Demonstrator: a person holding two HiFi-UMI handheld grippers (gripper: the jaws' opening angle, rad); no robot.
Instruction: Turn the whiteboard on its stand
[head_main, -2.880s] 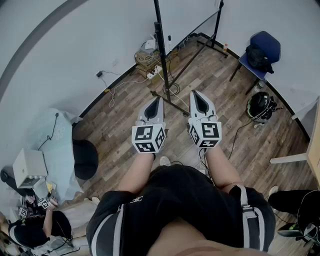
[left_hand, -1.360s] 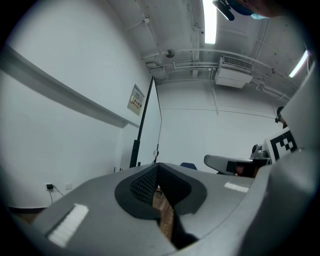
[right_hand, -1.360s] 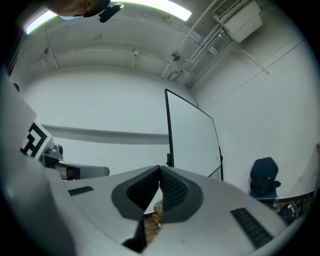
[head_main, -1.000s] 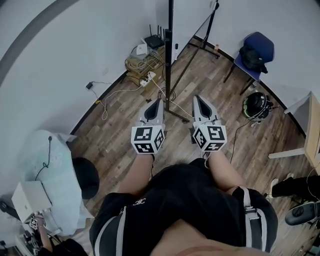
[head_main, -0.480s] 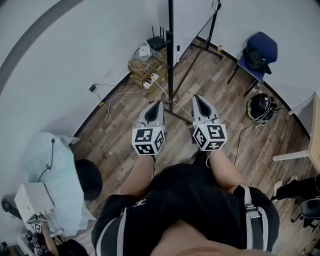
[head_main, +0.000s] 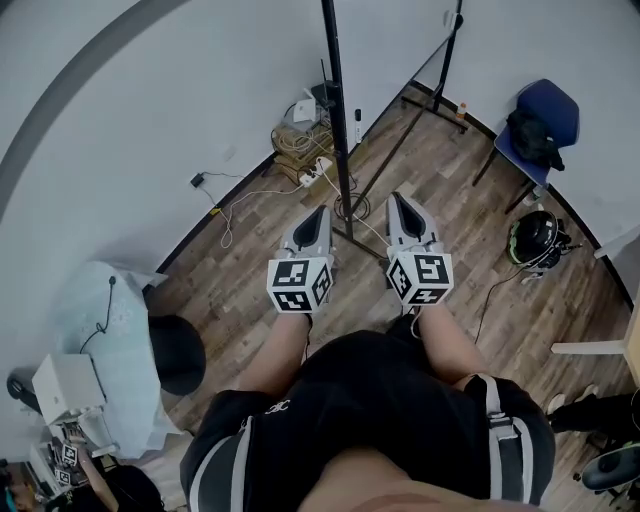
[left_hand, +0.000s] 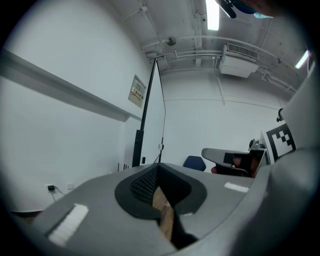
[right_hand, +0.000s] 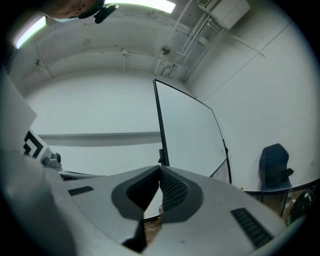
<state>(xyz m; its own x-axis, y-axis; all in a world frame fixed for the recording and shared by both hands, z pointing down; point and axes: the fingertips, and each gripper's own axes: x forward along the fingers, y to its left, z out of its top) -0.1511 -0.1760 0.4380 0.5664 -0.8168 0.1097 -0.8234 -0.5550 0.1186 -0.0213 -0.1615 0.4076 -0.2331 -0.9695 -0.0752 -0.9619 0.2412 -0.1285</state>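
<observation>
The whiteboard (right_hand: 192, 140) stands on its stand just ahead of the person, well short of both tongs; in the right gripper view its white face shows at a slant inside a thin black frame; in the left gripper view it is almost edge-on (left_hand: 152, 115). From the head view the stand's near post (head_main: 336, 120) comes down to the wooden floor (head_main: 250, 270) between the two tong tips, and a long bar runs back to the far post (head_main: 447, 50) by the wall. To the left of the post a tangle of cables (head_main: 300, 150) lies against the wall, so that side is tight; to the right the floor lies open as far as the blue chair (head_main: 540, 115) and the helmet (head_main: 536, 240).

Both forearms reach forward side by side, the tongs held about level and pointing at the post; the left tongs (head_main: 321, 210) have their tips together (left_hand: 157, 165) with nothing between them; the right tongs (head_main: 393, 197) are likewise closed tip to tip (right_hand: 160, 167) and empty; neither touches the stand.
</observation>
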